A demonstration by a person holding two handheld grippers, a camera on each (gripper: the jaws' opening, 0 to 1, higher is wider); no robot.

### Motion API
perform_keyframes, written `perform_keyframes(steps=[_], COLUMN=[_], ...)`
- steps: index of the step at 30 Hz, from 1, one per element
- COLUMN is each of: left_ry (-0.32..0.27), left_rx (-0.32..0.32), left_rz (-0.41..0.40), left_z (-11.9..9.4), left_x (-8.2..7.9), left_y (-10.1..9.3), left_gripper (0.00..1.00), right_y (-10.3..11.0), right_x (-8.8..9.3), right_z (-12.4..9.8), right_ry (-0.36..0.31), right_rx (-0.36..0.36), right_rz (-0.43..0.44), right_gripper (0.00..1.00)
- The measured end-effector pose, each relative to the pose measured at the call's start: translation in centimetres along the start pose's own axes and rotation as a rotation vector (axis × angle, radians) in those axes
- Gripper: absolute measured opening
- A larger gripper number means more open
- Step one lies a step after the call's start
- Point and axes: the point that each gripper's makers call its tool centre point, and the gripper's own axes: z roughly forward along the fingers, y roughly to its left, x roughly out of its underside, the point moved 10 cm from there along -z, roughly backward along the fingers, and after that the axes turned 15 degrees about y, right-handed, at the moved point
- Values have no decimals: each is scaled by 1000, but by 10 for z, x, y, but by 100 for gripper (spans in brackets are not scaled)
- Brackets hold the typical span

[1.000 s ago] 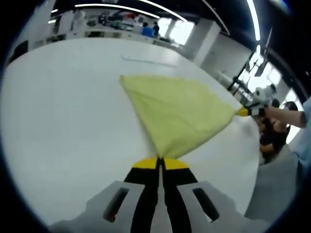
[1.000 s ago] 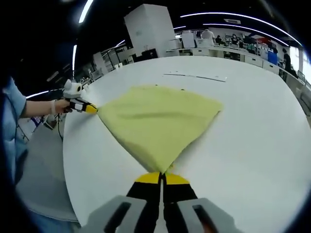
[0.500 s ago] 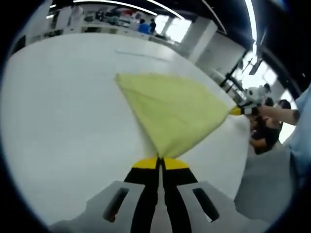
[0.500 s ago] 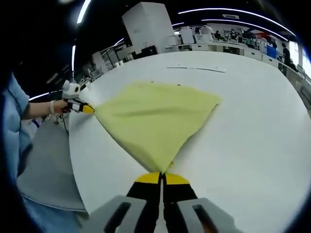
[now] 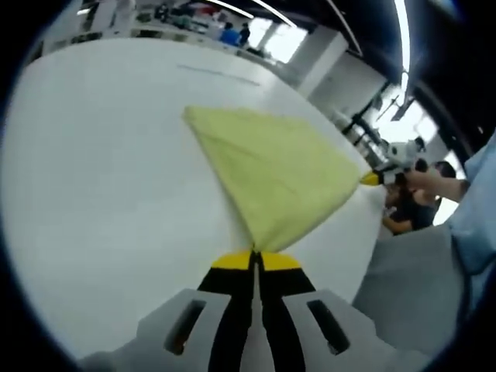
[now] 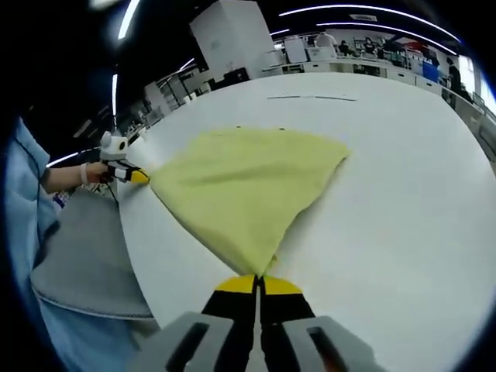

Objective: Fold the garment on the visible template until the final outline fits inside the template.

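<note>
We held the yellow garment (image 5: 279,174) stretched taut over the near part of the white table (image 5: 101,194), a smooth, fan-shaped sheet. The left gripper (image 5: 256,260) was clamped on one near corner, the right gripper (image 6: 258,283) on the other, jaws closed on cloth. Compared with a second earlier, the garment sat nearer the table's edge, with more grey floor (image 6: 85,256) showing.
</note>
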Motion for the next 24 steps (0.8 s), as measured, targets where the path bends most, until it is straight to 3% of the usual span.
perform_keyframes(steps=[7, 12, 14, 16, 19, 24], left_ry=[10, -27, -50, -78, -162, -218], left_rx=[4, 2, 9, 40, 46, 24], left_rz=[39, 68, 55, 43, 115, 159], left_z=[1, -7, -13, -21, -36, -45], left_x=[0, 0, -1, -2, -6, -6], left_y=[-2, -7, -9, -16, -31, -55], left_gripper=[0, 1, 10, 20, 33, 62], right_y=[2, 8, 11, 13, 23, 36], right_x=[0, 1, 1, -2, -10, -10], right_z=[0, -11, -18, -23, -36, -46], right_ry=[-15, -78, -125, -168, -284, -312], right_rx=[-13, 28, 24, 51, 94, 114], right_rz=[0, -31, -23, -8, -27, -51], right_gripper=[0, 2, 14, 34, 59, 72])
